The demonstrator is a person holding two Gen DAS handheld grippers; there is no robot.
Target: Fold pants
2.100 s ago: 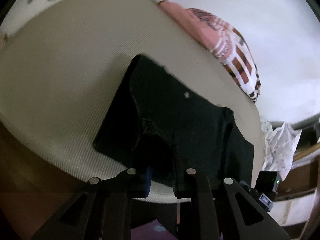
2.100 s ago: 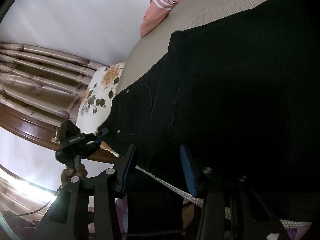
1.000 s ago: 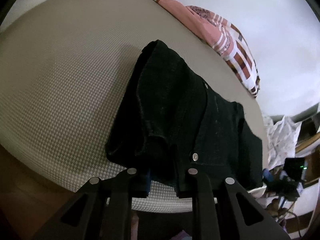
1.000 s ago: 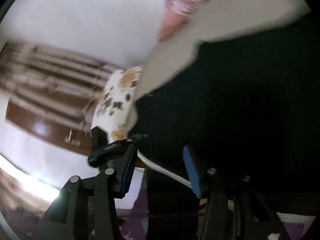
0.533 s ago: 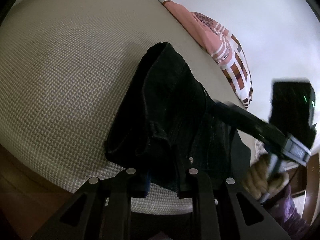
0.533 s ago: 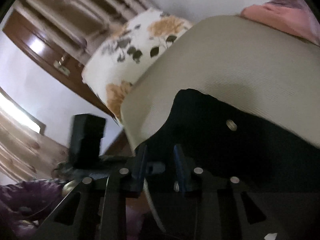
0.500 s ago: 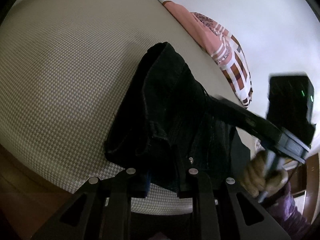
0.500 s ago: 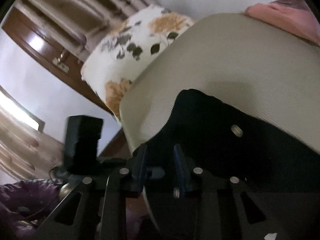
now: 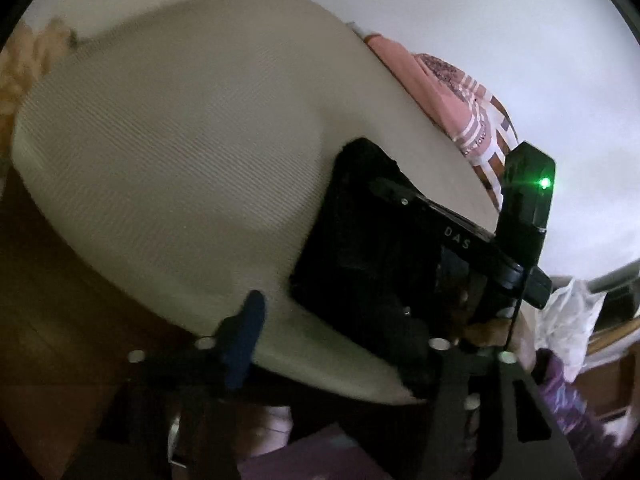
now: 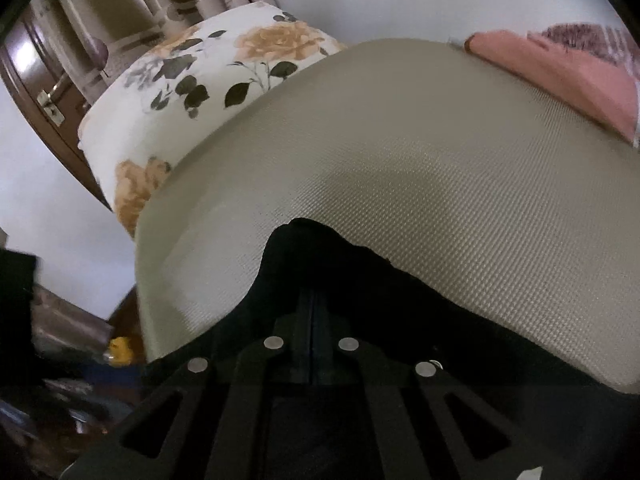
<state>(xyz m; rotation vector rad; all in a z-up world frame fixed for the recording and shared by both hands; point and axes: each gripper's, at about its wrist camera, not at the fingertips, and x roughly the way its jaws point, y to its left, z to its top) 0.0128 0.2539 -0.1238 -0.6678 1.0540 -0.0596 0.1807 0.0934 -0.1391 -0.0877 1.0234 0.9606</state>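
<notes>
The black pants (image 9: 360, 248) lie folded on the beige mattress (image 9: 180, 140), near its front right edge. My left gripper (image 9: 340, 320) hangs just before the pants' near corner. Its jaws are opening, and its blue pad (image 9: 244, 332) is well off the cloth, so nothing is pressed between them. My right gripper (image 9: 386, 191) lies across the top of the pants, its tip near their far edge. In the right wrist view its fingers (image 10: 314, 304) are shut together, resting on the pants (image 10: 320, 248). I cannot make out any cloth pinched between them.
A floral pillow (image 10: 192, 92) sits at the far left end of the mattress (image 10: 440, 160). A pink patterned cloth (image 9: 452, 100) lies along its far right edge. A white plastic bag (image 9: 568, 320) is beyond the right side. A wooden door (image 10: 48, 92) is behind the pillow.
My left jaws have opened, let go of the pants and drawn back a little. My right gripper has swung over onto the pants and its jaws have shut.
</notes>
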